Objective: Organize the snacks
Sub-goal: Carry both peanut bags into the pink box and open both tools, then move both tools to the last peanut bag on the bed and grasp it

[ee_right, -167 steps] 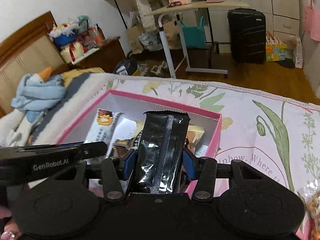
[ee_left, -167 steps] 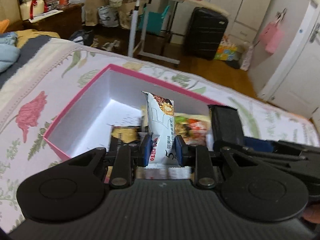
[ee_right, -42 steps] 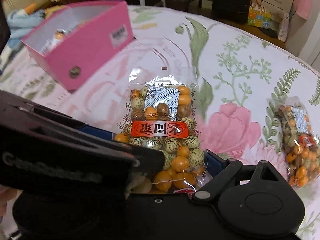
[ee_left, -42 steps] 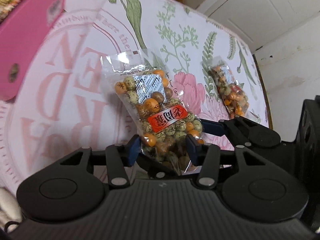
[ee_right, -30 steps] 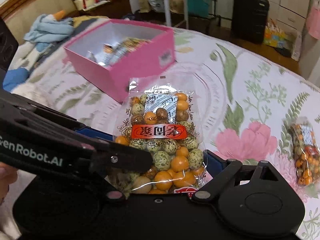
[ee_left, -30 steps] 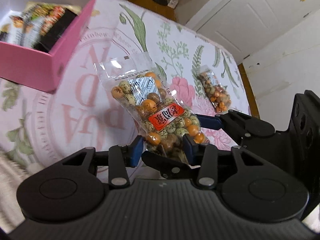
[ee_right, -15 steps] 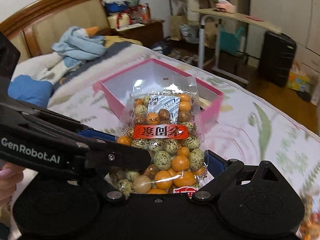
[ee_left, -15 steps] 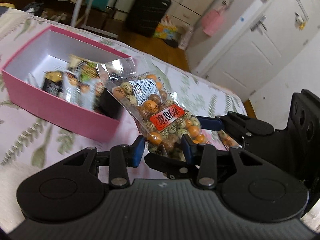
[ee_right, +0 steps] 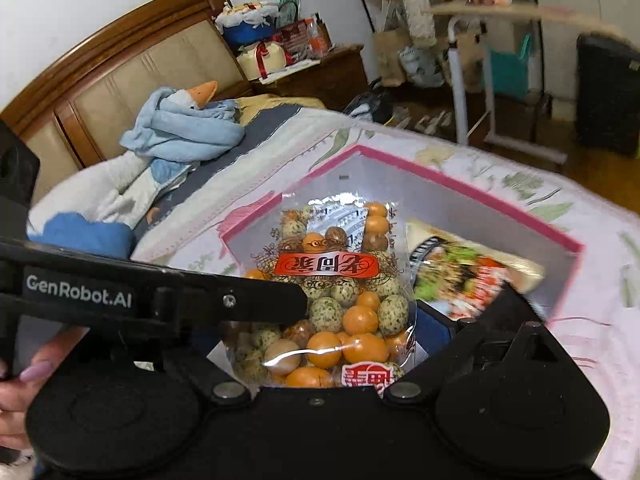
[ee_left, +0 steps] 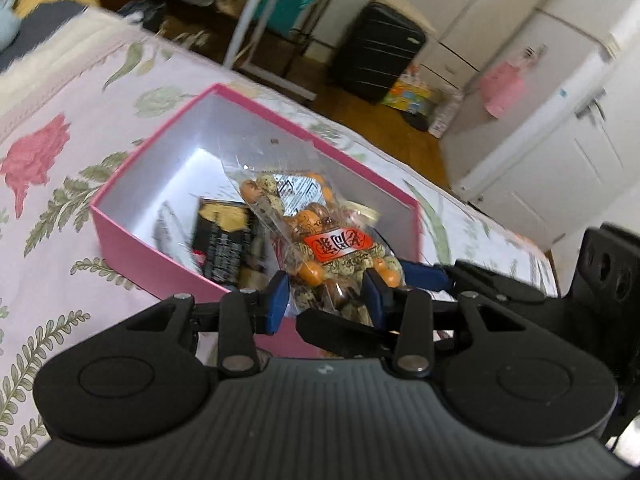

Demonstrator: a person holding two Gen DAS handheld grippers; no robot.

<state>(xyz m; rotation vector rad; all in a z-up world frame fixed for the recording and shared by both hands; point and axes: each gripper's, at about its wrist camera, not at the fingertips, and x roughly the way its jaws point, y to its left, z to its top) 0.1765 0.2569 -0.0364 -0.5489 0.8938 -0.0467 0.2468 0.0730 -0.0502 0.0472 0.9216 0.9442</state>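
**Both tools pinch one bag of nuts above the pink box**

The left tool [ee_left: 326, 294] has its blue-padded fingers pressed onto the lower end of a clear plastic bag of orange and speckled coated nuts with a red label [ee_left: 320, 236]. The right tool [ee_right: 332, 332] pinches the same bag [ee_right: 332, 280] from the other side; its left finger is hidden behind the left tool's black arm, which crosses in front in the right wrist view, and its blue right pad touches the bag's edge. The two tools sit close together, nearly touching.

The bag stands tilted forward from the tools, raised over the near part of an open pink cardboard box with a white inside [ee_left: 132, 160]. Just ahead of the tools, inside the box, lie a black and gold snack packet [ee_left: 224, 240] to the left and a colourful pale snack packet [ee_right: 472, 276] to the right. The box rests on a floral bedspread [ee_left: 48, 184] on the bed. Farther off stand a black suitcase [ee_left: 376, 52] and a wooden headboard [ee_right: 120, 68].
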